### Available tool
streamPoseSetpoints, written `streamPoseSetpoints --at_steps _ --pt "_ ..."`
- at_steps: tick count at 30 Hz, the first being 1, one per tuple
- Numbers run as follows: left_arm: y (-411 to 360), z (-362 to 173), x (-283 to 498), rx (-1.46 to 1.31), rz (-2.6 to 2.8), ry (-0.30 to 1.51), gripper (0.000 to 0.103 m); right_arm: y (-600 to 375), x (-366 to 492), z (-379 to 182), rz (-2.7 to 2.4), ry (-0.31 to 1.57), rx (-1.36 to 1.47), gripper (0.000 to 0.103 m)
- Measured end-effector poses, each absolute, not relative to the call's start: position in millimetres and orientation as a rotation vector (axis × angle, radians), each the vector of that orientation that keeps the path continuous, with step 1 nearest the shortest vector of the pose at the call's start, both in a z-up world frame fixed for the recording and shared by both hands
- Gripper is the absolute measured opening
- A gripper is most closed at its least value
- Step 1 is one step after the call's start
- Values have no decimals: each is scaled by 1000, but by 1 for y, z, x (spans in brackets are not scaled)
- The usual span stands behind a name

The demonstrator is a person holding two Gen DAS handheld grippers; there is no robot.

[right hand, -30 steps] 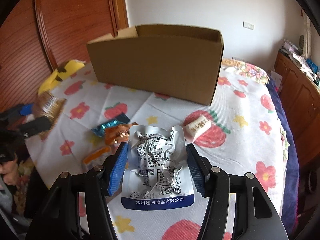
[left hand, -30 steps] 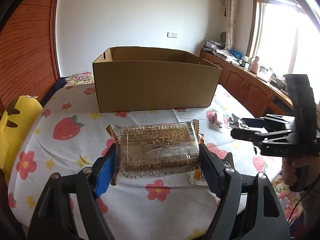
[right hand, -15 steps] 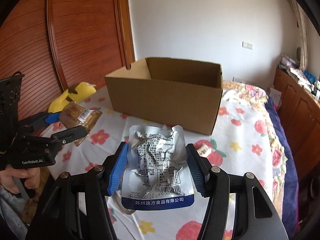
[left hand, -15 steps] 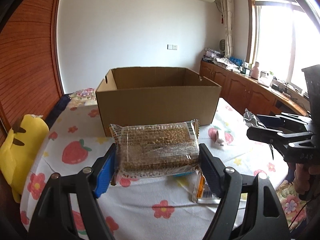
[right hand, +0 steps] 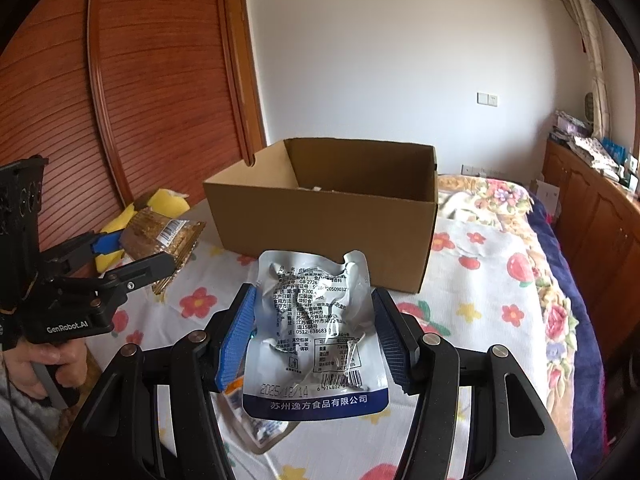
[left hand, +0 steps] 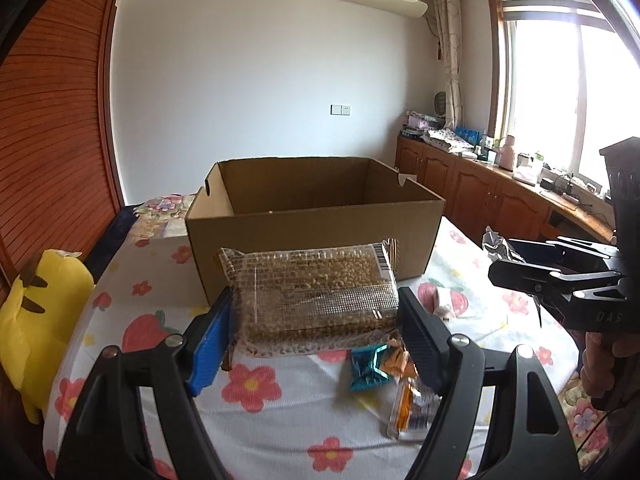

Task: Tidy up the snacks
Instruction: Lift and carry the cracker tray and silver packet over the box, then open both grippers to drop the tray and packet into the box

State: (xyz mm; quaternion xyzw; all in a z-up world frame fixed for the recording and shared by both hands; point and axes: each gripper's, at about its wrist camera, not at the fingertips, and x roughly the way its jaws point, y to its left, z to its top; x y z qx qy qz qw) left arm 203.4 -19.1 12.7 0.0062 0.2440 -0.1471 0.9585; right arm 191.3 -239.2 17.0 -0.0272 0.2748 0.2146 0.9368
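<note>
My left gripper (left hand: 316,320) is shut on a clear pack of brown nut bars (left hand: 316,292) and holds it above the table, in front of an open cardboard box (left hand: 316,224). My right gripper (right hand: 314,332) is shut on a silver foil pouch with a blue bottom band (right hand: 316,332), also raised in front of the box (right hand: 324,216). The left gripper with its pack (right hand: 160,240) shows at the left of the right wrist view. The right gripper (left hand: 516,264) shows at the right of the left wrist view.
Loose snacks lie on the flowered tablecloth (left hand: 256,388): a teal wrapper (left hand: 368,368), an orange packet (left hand: 408,408), a small white pack (left hand: 444,300). A yellow plush (left hand: 40,312) sits at the left edge. Wooden cabinets (left hand: 500,200) line the right wall.
Both grippers have risen with their packs, so the box's open top and inside now show. The table and the loose snacks sit lower in both views.
</note>
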Motion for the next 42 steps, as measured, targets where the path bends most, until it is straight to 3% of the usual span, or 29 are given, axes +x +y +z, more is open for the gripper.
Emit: streamPoseSetpoints --at_steps 22,42 --pt "-11 66 321 35 -300 403 78 -212 297 57 498 453 -81 60" --pt "-41 27 387 68 -280 453 80 -217 366 28 479 462 -16 60"
